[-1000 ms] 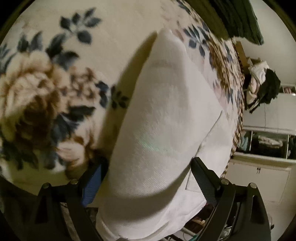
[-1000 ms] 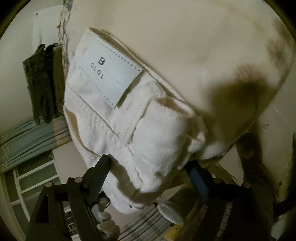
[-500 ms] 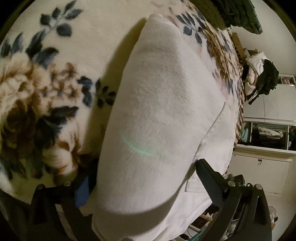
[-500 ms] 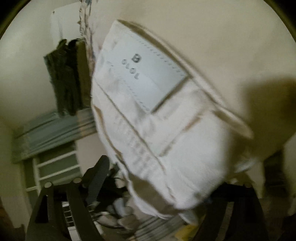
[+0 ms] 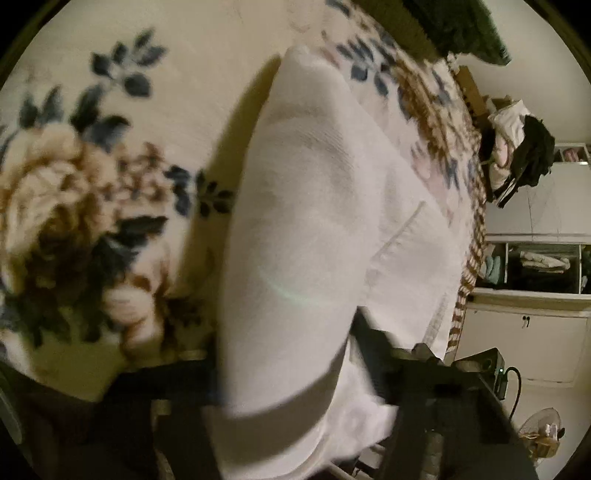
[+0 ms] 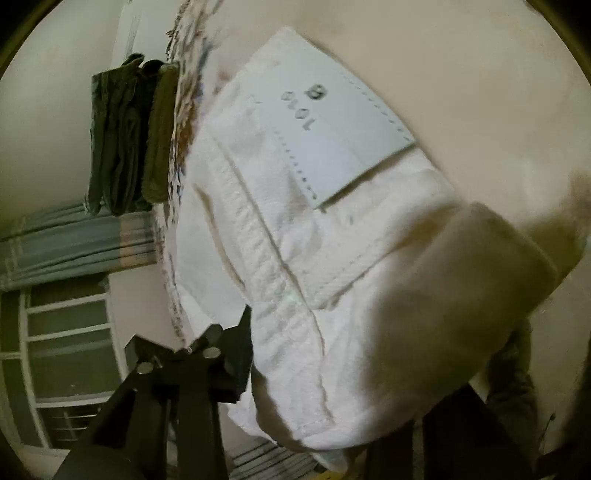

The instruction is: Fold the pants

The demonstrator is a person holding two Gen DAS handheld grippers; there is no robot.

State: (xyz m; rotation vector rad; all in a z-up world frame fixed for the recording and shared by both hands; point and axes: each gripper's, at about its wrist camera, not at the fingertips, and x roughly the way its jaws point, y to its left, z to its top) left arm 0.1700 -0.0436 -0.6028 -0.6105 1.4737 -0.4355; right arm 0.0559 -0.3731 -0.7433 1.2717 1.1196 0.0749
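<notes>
White pants [image 5: 306, 229] lie folded on a floral blanket [image 5: 92, 184] on a bed. In the left wrist view my left gripper [image 5: 284, 354] is closed on a raised fold of the pants, which bulges up between the dark fingers. In the right wrist view the waistband end of the pants [image 6: 295, 258] shows its white label [image 6: 332, 136]. My right gripper [image 6: 332, 373] holds that end between its fingers; the left finger [image 6: 236, 354] presses the cloth and the right finger is hidden behind the fabric.
A dark green garment [image 5: 461, 26] lies at the bed's far edge; it also shows in the right wrist view [image 6: 125, 136]. Clothes are piled on a white cabinet [image 5: 524, 155] to the right. A window with grey curtains [image 6: 74, 243] stands beside the bed.
Both grippers' jaws have narrowed onto the pants. The left gripper has lifted its fold higher. The right gripper has swung, and the label now sits higher in its view.
</notes>
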